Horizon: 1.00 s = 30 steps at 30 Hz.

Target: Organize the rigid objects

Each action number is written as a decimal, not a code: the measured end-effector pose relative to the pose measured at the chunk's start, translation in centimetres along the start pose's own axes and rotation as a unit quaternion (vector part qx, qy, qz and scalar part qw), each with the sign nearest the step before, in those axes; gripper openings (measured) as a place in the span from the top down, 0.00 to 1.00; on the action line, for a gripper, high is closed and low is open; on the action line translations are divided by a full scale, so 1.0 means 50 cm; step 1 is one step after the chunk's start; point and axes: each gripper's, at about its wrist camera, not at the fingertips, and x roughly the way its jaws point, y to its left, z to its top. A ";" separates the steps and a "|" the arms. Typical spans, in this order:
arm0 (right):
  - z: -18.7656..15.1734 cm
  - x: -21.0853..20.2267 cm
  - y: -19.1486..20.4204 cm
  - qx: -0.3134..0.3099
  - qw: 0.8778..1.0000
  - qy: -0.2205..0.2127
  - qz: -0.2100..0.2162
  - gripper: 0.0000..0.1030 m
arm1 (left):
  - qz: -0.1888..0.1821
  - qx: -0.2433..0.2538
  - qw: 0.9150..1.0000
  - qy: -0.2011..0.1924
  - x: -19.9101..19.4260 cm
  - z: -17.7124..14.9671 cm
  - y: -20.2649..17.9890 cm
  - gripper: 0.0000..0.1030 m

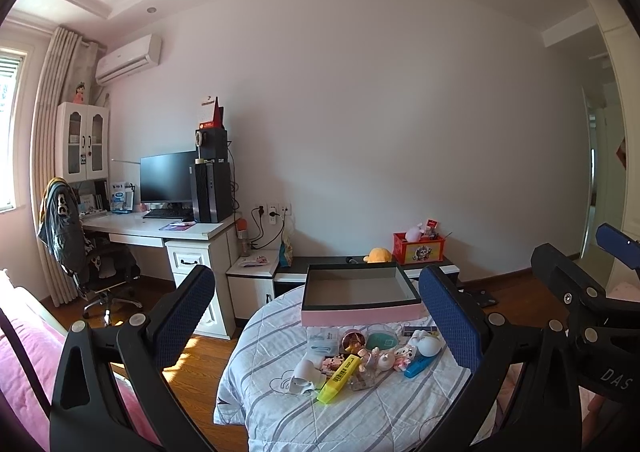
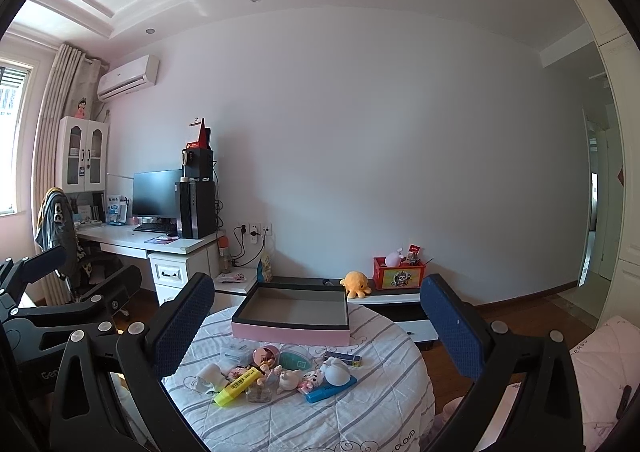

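A bedroom's round table (image 1: pixel 280 424), draped in a striped quilt, carries an empty pink box (image 1: pixel 360 298) at its far edge; a yellow highlighter (image 1: pixel 338 378), blue highlighter (image 1: pixel 418 365) and small toys cluster mid-table. The left gripper (image 1: pixel 320 316) and right gripper (image 2: pixel 316 326) both gape, empty, above it.

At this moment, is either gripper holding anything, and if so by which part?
Nothing is held. The left gripper and the right gripper both hang open above the table, jaws wide apart; the small items and the pink box lie untouched.

White desk (image 1: pixel 160 230) with monitor (image 1: pixel 168 178), draped office chair (image 1: pixel 80 252), wall air conditioner (image 1: pixel 128 60), orange plush octopus (image 2: pixel 355 283)
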 end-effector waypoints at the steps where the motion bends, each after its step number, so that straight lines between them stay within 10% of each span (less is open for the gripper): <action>1: 0.000 0.000 0.000 0.000 1.000 0.000 0.001 0.00 | 0.001 0.000 1.000 -0.002 -0.002 0.000 0.000 0.00; 30: -0.010 0.017 -0.001 0.003 1.000 0.010 0.000 0.00 | -0.001 0.000 1.000 -0.005 0.029 -0.011 -0.002 0.00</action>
